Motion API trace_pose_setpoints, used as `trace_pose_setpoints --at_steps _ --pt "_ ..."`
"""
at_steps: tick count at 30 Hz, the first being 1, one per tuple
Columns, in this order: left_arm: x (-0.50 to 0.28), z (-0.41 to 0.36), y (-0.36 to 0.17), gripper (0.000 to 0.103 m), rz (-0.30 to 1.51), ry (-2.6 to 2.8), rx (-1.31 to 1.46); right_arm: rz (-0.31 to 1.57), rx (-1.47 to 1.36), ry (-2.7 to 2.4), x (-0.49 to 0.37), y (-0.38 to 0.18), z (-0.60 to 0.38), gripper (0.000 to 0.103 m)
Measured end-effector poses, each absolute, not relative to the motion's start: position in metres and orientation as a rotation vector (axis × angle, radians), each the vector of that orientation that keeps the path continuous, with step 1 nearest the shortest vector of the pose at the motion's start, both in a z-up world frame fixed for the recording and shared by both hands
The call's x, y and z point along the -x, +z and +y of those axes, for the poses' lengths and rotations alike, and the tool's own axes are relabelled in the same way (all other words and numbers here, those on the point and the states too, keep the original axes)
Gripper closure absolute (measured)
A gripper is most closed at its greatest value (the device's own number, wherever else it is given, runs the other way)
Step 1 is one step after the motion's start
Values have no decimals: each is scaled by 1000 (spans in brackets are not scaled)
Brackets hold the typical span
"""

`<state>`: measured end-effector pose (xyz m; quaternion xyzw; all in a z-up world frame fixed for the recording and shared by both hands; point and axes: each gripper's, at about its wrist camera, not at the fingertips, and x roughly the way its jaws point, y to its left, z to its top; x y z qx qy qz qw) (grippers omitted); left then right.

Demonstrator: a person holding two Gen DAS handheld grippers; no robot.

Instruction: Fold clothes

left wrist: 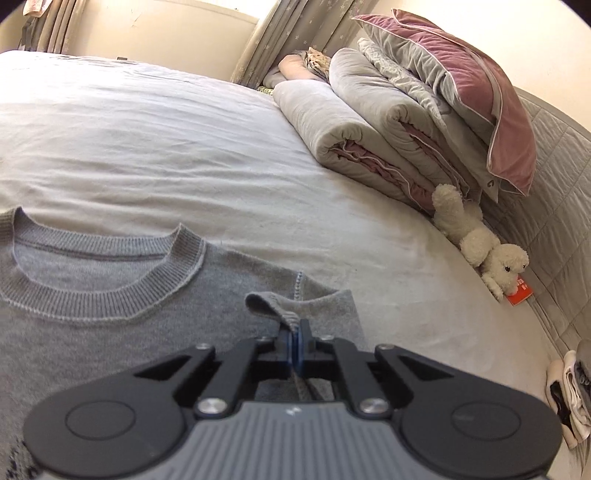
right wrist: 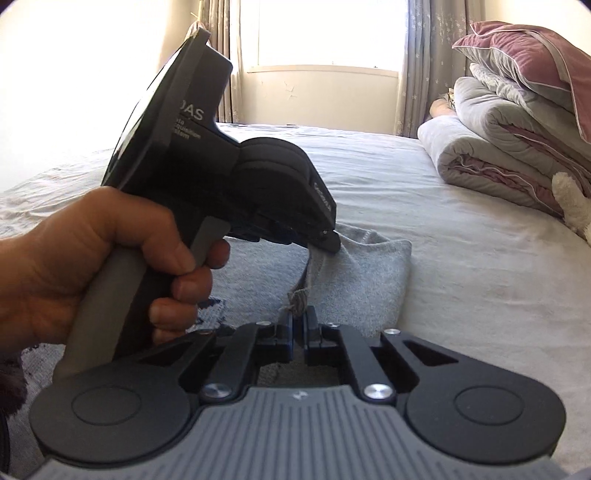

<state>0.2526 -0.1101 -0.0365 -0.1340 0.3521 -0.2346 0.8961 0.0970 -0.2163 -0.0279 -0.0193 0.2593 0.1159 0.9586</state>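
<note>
A grey knit sweater lies flat on the white bed sheet, its ribbed collar to the left. My left gripper is shut on a fold of the sweater's right edge, lifted slightly. In the right wrist view the left gripper appears from the side, held by a hand, pinching the grey sweater. My right gripper is shut on the same edge of the sweater a little nearer to me, with a frayed bit of fabric between its jaws.
Rolled grey quilts and a pink-and-grey pillow are stacked at the right by the padded headboard. A white plush dog and a red card lie beside them. A window with curtains is beyond the bed.
</note>
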Motion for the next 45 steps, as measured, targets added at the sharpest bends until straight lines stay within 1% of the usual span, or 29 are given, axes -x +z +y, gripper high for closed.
trace_pose_setpoints --at_steps 5,8,20,25,27,28,29,31,32,33,36,45 --pt "-257 -84 -34 101 706 -467 249 531 -61 278 -114 -20 -205 98" --pt "-260 -69 -36 101 701 -440 240 526 -70 300 -118 -19 -192 98" --pt "-247 -39 -48 101 601 -357 235 568 -122 336 -130 -38 -177 97" --pt "-246 -33 -62 100 629 -270 219 610 -156 349 -134 -48 -178 96" --pt "-248 -28 -64 96 651 -270 242 619 -172 362 -135 -50 -179 92" --pt "-249 -25 -64 96 662 -274 258 620 -180 370 -134 -49 -180 91" --pt "-250 -23 -64 96 673 -278 275 622 -188 379 -134 -47 -181 86" --pt "-250 -17 -62 92 701 -295 312 629 -199 402 -131 -42 -183 82" --pt "-249 -14 -61 88 714 -304 332 633 -204 414 -129 -38 -184 78" --pt "-247 -11 -60 84 725 -314 351 635 -207 426 -124 -34 -184 76" --pt "-239 -5 -56 75 760 -344 388 636 -204 443 -111 -22 -189 74" --pt "-188 -6 -42 72 843 -353 337 675 -118 435 -61 -1 -217 73"
